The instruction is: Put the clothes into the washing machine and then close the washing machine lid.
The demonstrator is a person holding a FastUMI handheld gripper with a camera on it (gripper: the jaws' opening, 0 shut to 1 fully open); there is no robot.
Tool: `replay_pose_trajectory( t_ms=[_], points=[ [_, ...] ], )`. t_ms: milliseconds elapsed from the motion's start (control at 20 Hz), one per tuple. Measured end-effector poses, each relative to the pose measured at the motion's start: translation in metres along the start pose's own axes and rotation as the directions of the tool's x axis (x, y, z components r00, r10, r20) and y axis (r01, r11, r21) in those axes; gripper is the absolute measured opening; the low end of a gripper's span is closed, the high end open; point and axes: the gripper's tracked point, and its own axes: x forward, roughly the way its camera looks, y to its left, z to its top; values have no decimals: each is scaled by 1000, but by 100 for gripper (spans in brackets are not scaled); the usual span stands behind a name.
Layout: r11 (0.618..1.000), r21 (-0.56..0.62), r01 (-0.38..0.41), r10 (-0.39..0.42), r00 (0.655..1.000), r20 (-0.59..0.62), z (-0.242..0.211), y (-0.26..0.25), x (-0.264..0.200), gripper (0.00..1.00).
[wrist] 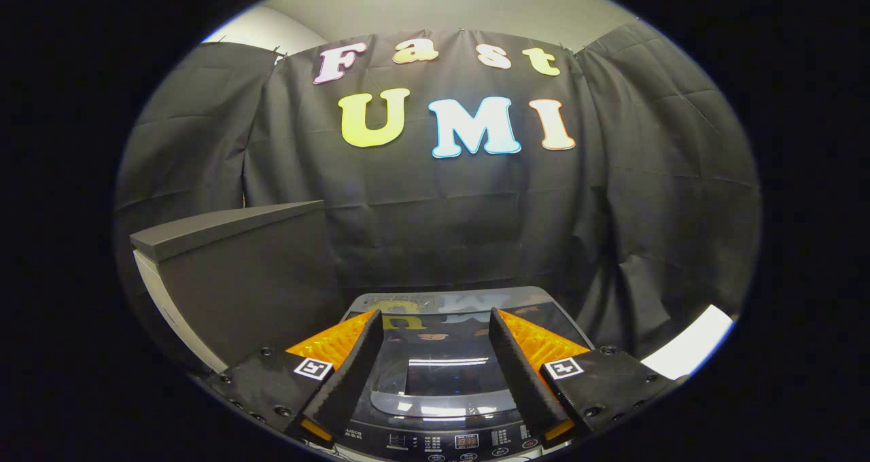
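Hovering above a dark top-loading washing machine with a glossy glass lid [442, 353], the hand-held gripper [431, 326] is seen with its 2 fingers [350, 374] spread well apart and nothing held between them. The lid is lying flat and shut, framed between the fingers. A control panel strip with buttons and a small display [462, 441] is seen at the machine's near edge. A dark grey box-shaped cabinet [238, 278] is placed beside the machine, left of the fingers. A black cloth wall [476, 210] hangs beyond.

Below and between the spread fingers of the gripper [435, 326]: washing machine [442, 380], lid [445, 353] down. Left of them: a box [238, 278].
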Motion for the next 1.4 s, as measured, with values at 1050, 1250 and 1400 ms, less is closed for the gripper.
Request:
replay_pose_trajectory(
  t_ms=[1050, 1250, 1400],
  points=[
    [999, 12, 42, -44, 985, 169, 118, 4, -191, 97],
    [1000, 7, 27, -28, 982, 184, 114, 5, -229, 97],
    [1000, 3, 5, -5, 983, 183, 107, 9, -245, 97]
  ],
)
